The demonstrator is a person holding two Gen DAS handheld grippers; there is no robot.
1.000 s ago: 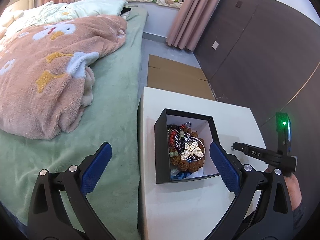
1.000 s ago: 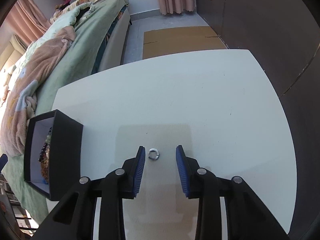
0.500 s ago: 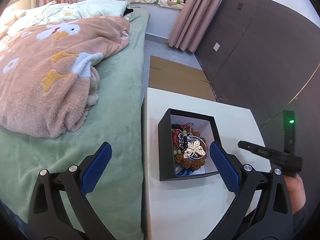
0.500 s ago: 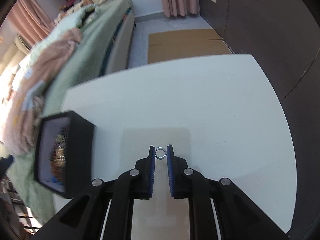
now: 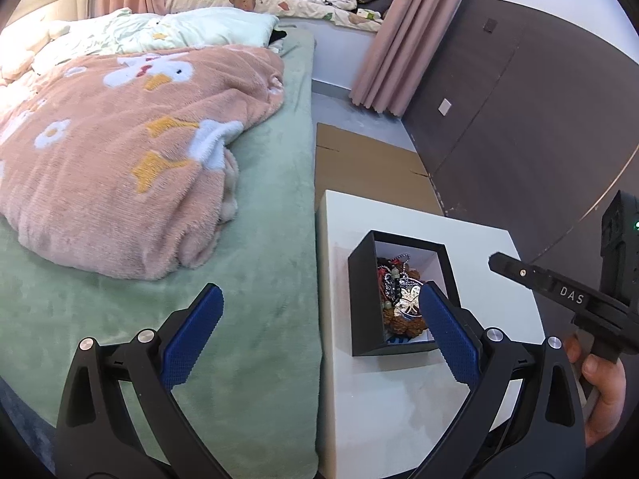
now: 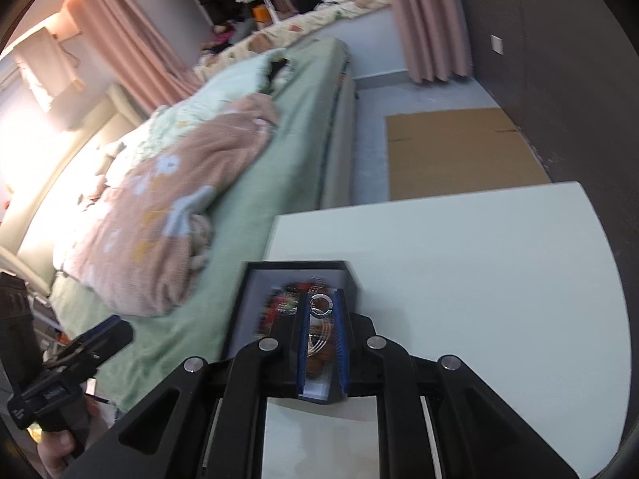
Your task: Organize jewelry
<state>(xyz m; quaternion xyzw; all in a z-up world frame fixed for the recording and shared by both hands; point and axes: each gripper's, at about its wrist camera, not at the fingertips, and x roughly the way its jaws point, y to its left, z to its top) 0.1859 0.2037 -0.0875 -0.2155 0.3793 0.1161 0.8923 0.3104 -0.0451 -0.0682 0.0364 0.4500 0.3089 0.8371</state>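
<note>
A small silver ring (image 6: 320, 304) is pinched between the blue pads of my right gripper (image 6: 321, 306), which is shut on it and hangs over the open black jewelry box (image 6: 255, 275). The box (image 5: 361, 299) sits on the white table (image 5: 399, 407) near its left edge and holds a tangle of beads, chains and a silver pendant (image 5: 403, 297). My left gripper (image 5: 315, 335) is open with nothing between its fingers, straddling the table edge in front of the box. In the left wrist view the right gripper's body (image 5: 559, 291) shows at the right, its fingertips out of sight.
A bed with a green sheet (image 5: 255, 279) and a pink patterned blanket (image 5: 120, 159) borders the table's left side. Flat cardboard (image 5: 367, 167) lies on the floor beyond the table. A dark wall panel (image 5: 519, 119) runs along the right. A hand (image 5: 603, 391) holds the right gripper.
My right gripper shut on the ring lying on the table, lifted it and carried it left over the box. The left gripper drew back a little and stayed open.
</note>
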